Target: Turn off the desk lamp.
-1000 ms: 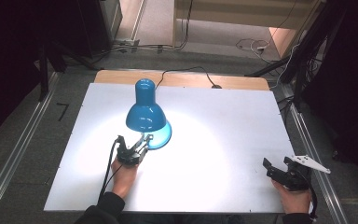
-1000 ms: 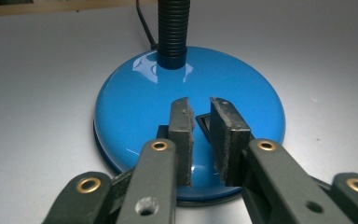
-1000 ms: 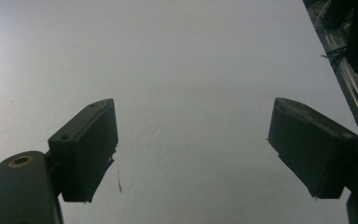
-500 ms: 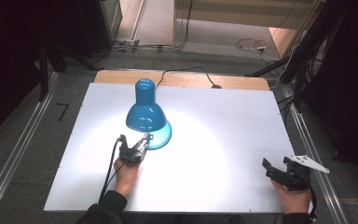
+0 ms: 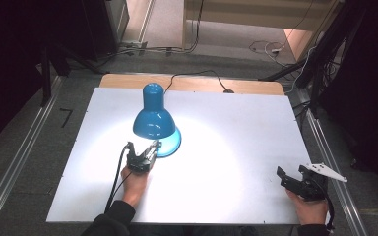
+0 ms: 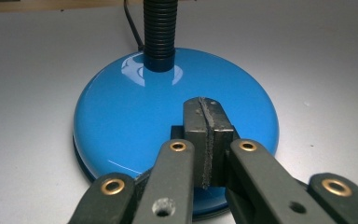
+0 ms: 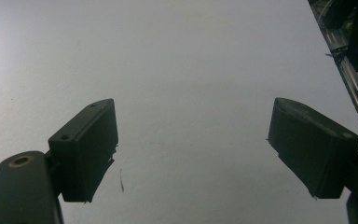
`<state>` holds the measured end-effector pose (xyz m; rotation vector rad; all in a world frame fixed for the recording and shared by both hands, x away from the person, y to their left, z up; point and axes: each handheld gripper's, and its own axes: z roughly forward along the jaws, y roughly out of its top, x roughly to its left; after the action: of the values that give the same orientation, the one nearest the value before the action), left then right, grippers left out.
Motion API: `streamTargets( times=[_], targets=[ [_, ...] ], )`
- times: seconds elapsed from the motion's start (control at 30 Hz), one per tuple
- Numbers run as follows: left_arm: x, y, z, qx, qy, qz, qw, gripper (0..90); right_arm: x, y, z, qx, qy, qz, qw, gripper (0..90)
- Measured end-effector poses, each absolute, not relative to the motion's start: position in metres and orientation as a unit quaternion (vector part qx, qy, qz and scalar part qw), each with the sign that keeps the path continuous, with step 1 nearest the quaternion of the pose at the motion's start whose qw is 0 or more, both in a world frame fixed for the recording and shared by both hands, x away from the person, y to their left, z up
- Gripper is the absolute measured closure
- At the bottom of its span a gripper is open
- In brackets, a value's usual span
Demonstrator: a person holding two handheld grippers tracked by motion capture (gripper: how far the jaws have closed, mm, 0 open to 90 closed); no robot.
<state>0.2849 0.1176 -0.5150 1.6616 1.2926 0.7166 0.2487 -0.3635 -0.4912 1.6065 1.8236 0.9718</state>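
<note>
A blue desk lamp stands lit on the white table [image 5: 236, 128], its shade [image 5: 152, 123] tipped down over a bright pool of light. In the left gripper view its glossy round base [image 6: 135, 112] lies under a black ribbed neck [image 6: 159, 28]. My left gripper [image 5: 150, 147] [image 6: 206, 126] is shut, jaws pressed flat together with nothing between them, tips over the near part of the base [image 5: 171, 142]. Whether they touch it I cannot tell. My right gripper [image 5: 291, 172] [image 7: 192, 107] is open over bare table near the front right corner.
The lamp's black cable [image 5: 197, 76] runs back over the table's far wooden edge [image 5: 192, 83]. A metal rail [image 5: 325, 147] runs close beside the right gripper along the table's right side. Dark floor surrounds the table.
</note>
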Motion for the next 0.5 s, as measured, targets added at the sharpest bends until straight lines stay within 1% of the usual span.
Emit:
streamTargets(
  times=[0.5],
  targets=[
    [0.2877,0.1159,-0.5158,0.673,0.521,0.284,0.442,90.0,0.2498,-0.3616,-0.4917,0.59,0.676,0.357,0.259,14.4]
  ],
)
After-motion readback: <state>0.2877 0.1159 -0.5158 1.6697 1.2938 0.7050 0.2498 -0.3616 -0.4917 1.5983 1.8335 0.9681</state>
